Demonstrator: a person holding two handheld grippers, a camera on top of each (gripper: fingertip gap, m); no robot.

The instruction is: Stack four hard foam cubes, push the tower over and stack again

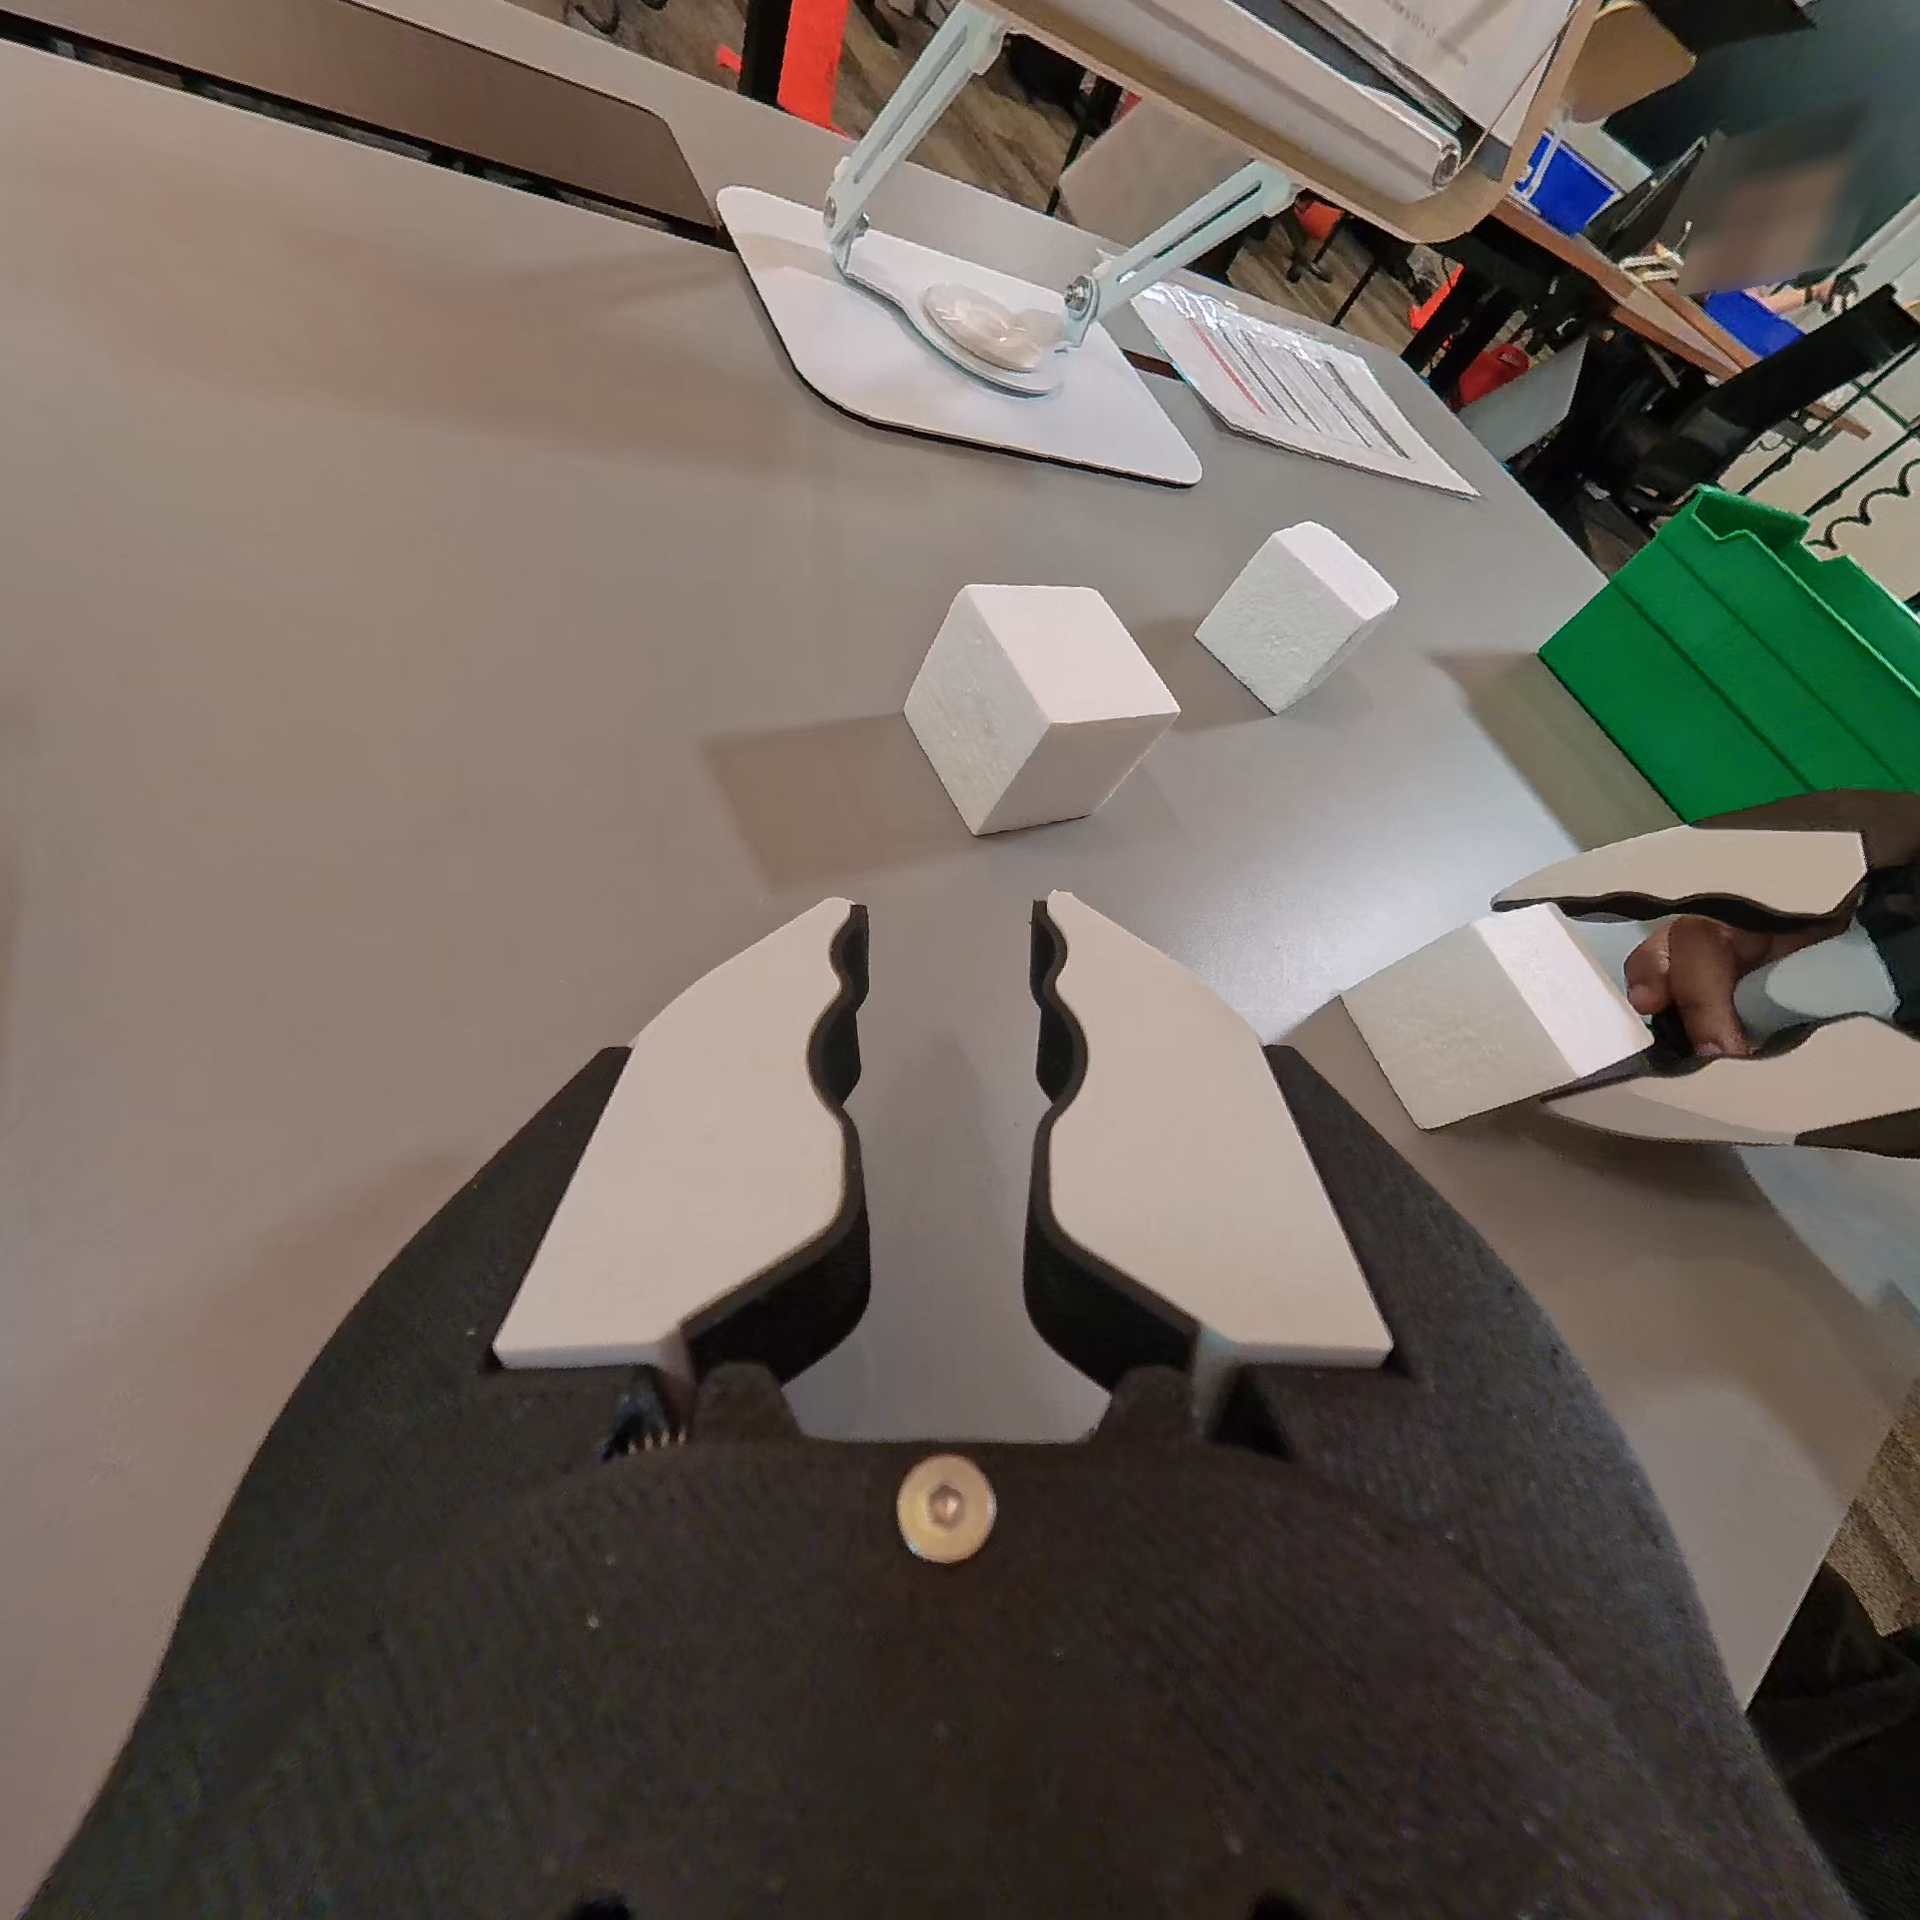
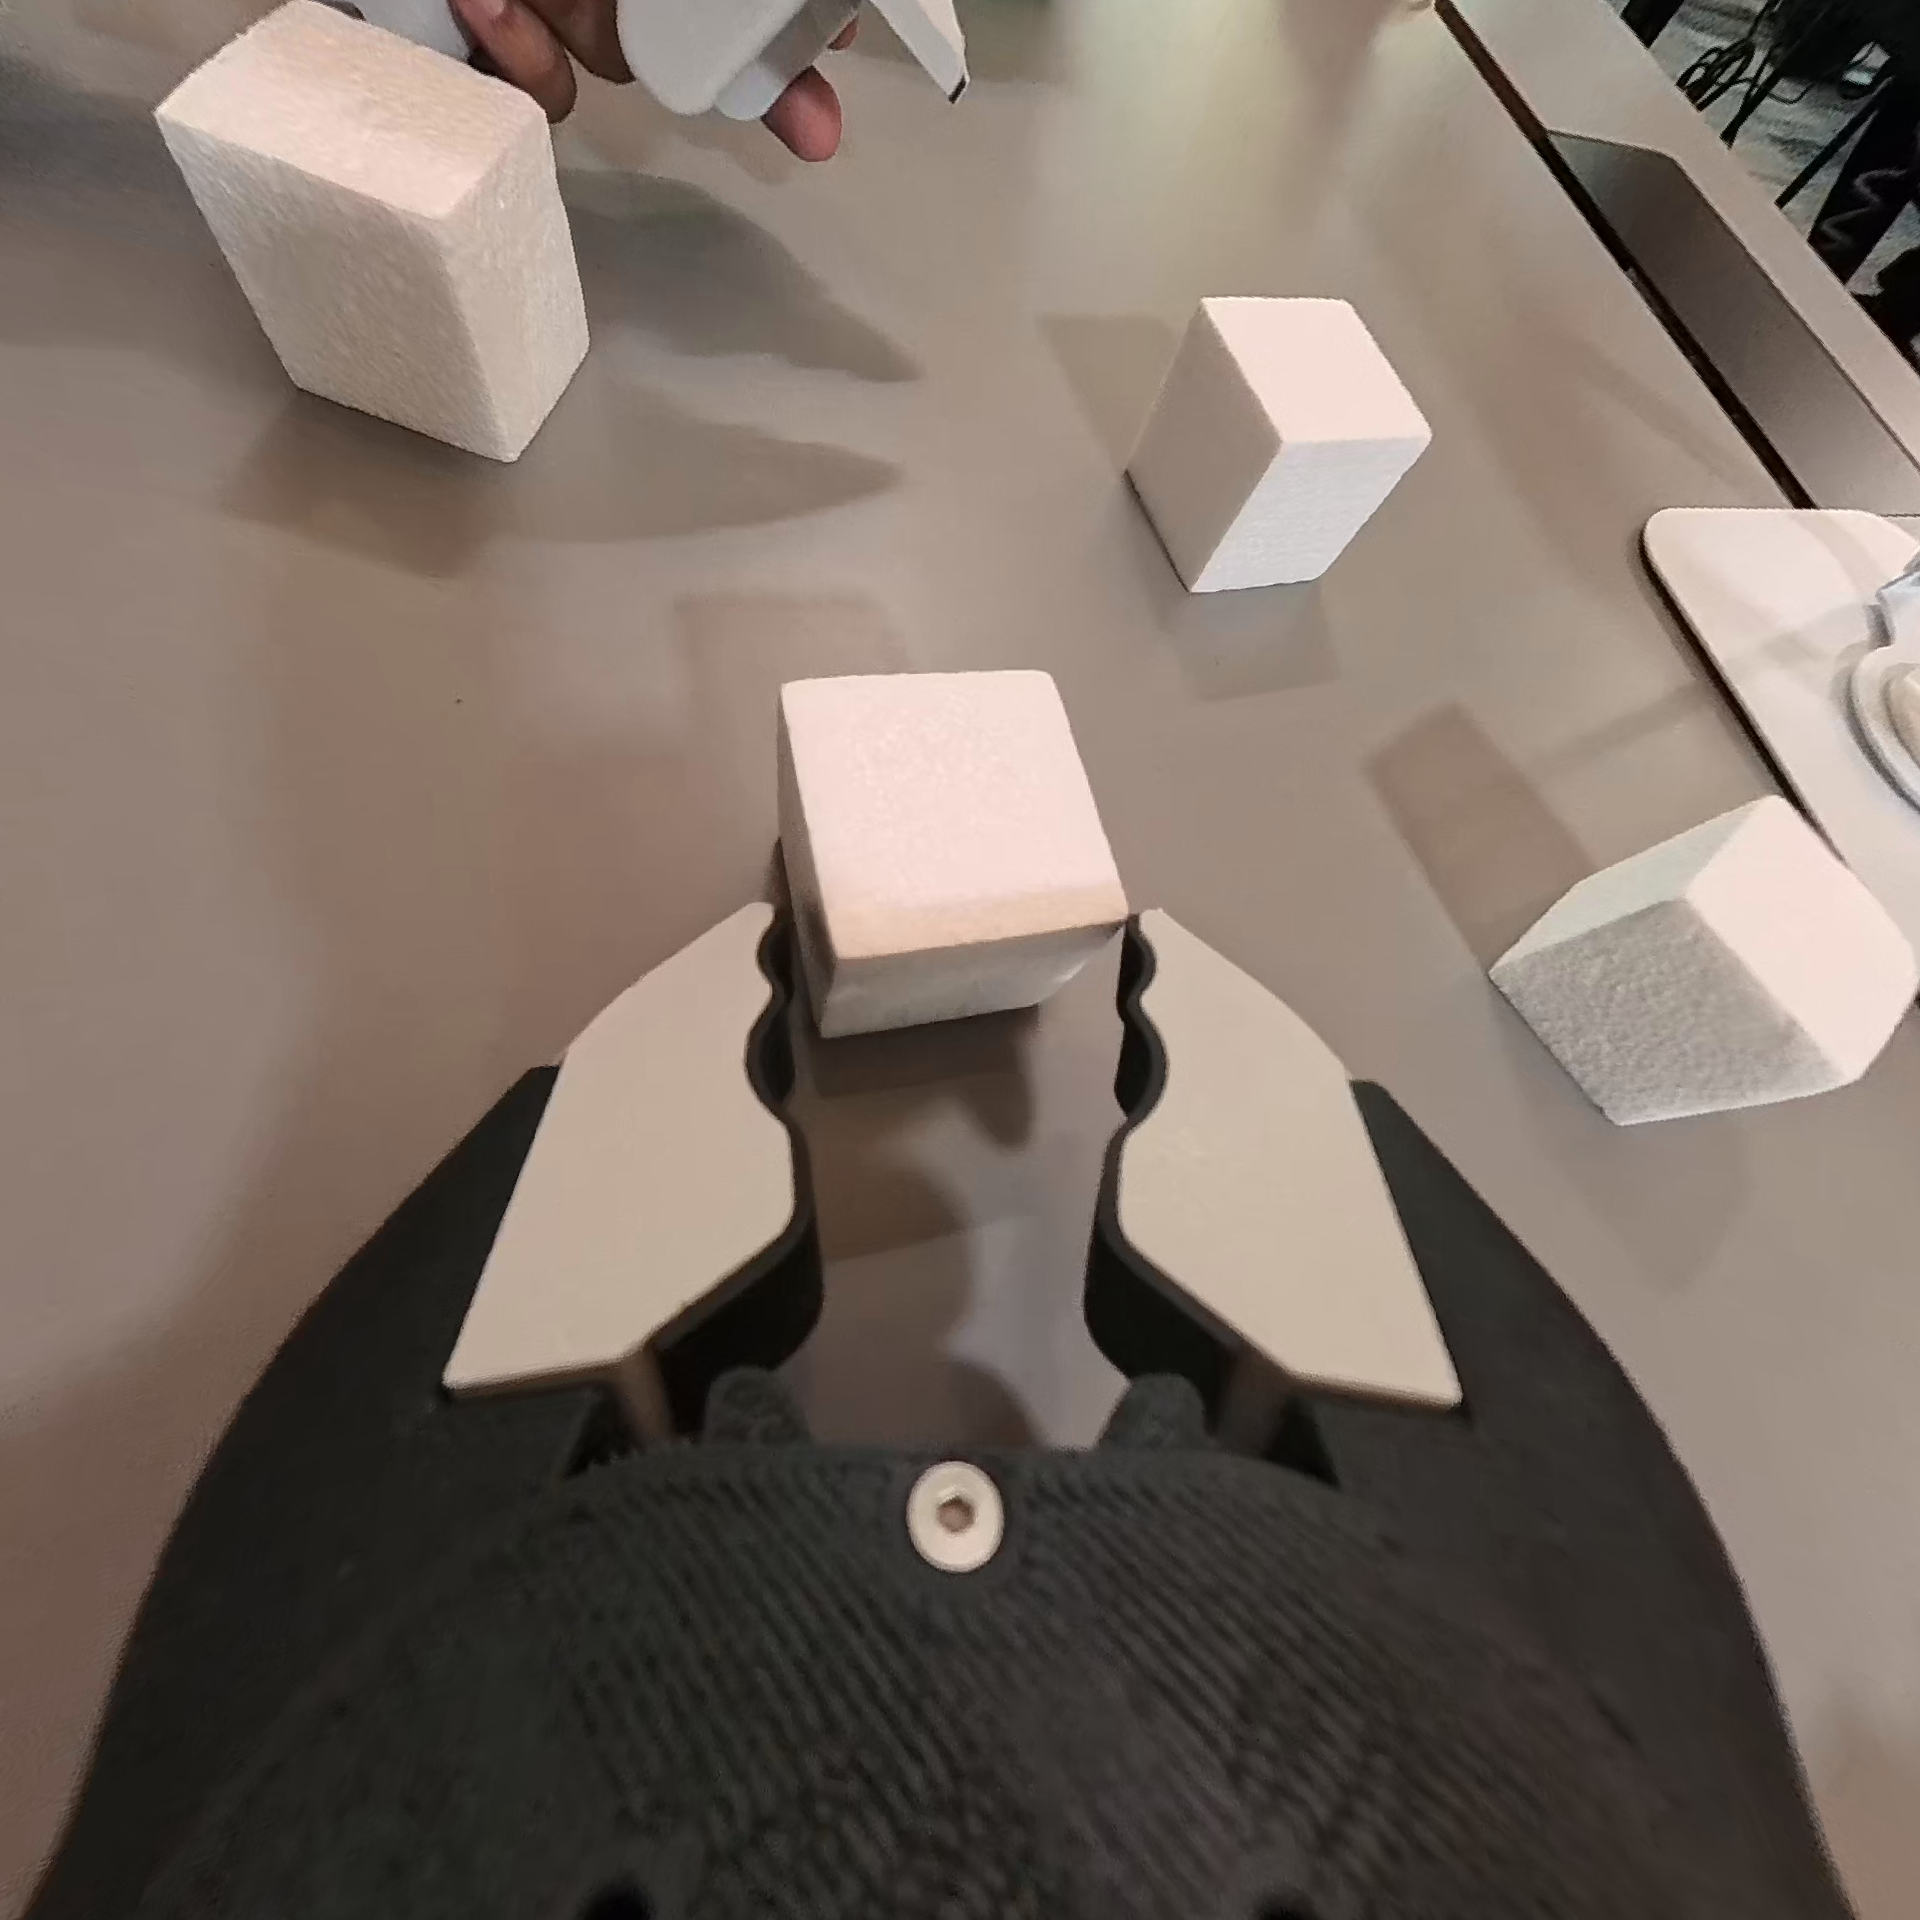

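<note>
The right hand-held gripper (image 2: 951,940) is open, its two grey fingers spread on either side of a white foam cube (image 2: 940,831) that sits on the grey bench (image 2: 416,831); the left finger looks to be touching or just beside the cube's side, while a small gap shows at the right finger. It is not gripping yet. Judging from this, a clean pinch would want the cube set deeper between the wavy black pads, with both fingers square to opposite faces and light pressure, since the foam looks soft and easy to dent or tip. The left hand-held gripper (image 1: 948,914) is also open and holds nothing, hovering over bare bench with a white foam cube (image 1: 1039,707) just ahead of its fingertips. Counting from the right wrist view, there are four foam cubes: the one between the right fingers, one farther ahead to the right (image 2: 1283,442), one near the right edge (image 2: 1704,961), and a larger-looking one at upper left (image 2: 379,223) beside a person's fingers (image 2: 805,114). Two hand-held grippers are in play. Farther back on the bench stand one white flat-based stand (image 1: 956,343) with hinged arms and one laminated printed sheet (image 1: 1299,384). One green plastic bin (image 1: 1745,665) sits beyond the bench's right side.
</note>
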